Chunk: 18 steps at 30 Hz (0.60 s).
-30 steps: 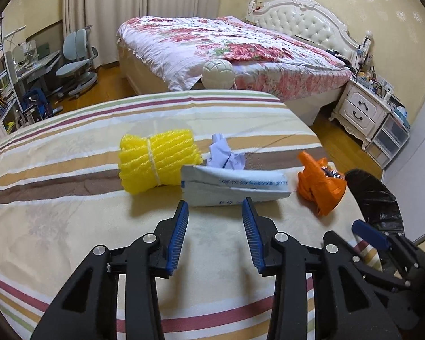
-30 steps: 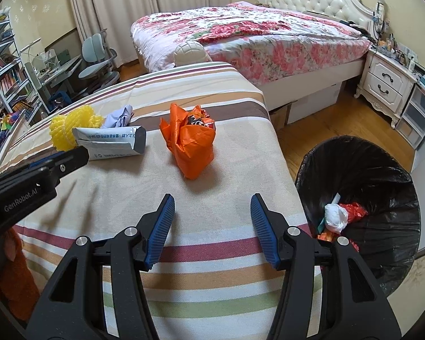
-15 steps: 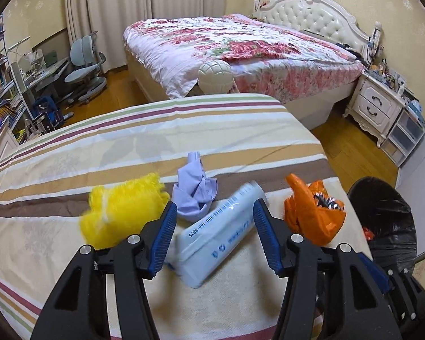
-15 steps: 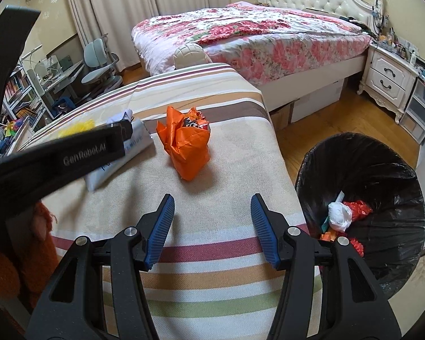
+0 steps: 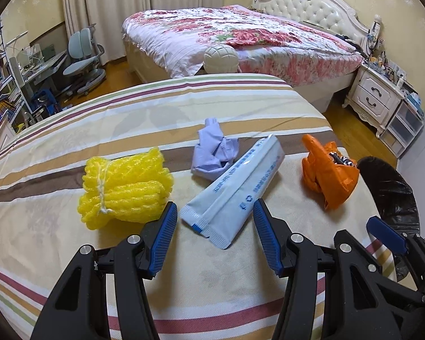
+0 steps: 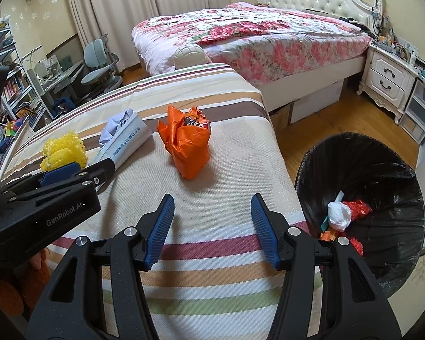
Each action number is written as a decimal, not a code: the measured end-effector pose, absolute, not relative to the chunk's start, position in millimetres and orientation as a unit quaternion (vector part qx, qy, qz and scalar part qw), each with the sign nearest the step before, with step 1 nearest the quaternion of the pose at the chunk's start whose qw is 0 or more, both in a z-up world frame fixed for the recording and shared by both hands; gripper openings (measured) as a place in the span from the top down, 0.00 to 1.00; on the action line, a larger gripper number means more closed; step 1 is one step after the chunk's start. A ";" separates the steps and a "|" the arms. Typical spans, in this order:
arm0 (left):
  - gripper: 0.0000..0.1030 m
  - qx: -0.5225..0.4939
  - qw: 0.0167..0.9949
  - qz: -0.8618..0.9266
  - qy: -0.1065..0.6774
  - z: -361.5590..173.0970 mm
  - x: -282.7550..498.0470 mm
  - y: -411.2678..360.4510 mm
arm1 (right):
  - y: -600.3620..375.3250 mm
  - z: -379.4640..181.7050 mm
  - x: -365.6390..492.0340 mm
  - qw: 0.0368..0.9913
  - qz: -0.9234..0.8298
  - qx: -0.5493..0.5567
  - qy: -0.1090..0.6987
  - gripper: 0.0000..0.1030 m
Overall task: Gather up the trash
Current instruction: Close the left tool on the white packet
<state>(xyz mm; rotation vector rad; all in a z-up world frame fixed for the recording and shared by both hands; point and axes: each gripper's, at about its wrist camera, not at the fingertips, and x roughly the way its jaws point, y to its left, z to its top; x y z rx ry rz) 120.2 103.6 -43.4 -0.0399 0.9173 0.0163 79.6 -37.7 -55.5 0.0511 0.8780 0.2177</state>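
- The left tongs (image 5: 214, 228) stand open over the near end of the white packet (image 5: 235, 189); the packet's corner lies between the blue pads, and neither pad touches it.
- The right tongs (image 6: 211, 226) are open and empty, held over bare striped cloth near the bench's (image 6: 201, 255) right edge.
- The packet lies slantwise mid-bench, its far end against the lilac wad (image 5: 214, 150).
- The yellow foam net (image 5: 124, 189) sits just left of the left tongs, near the left pad but apart from the packet.
- The orange bag (image 6: 188, 146) stands upright ahead of the right tongs, clear cloth all round it, near the bench's right edge.
- The bin (image 6: 362, 206), lined in black, stands on the wood floor right beside that edge, its mouth open; white and red scraps lie inside.
- Beyond the bench's far edge is a bed (image 5: 240, 36); open floor runs between it and the bin.
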 end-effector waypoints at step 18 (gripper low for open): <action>0.77 -0.006 0.910 -0.023 0.413 -35.1 107.4 95.5 | -38.2 -55.8 80.3 0.899 0.105 0.020 0.424 0.46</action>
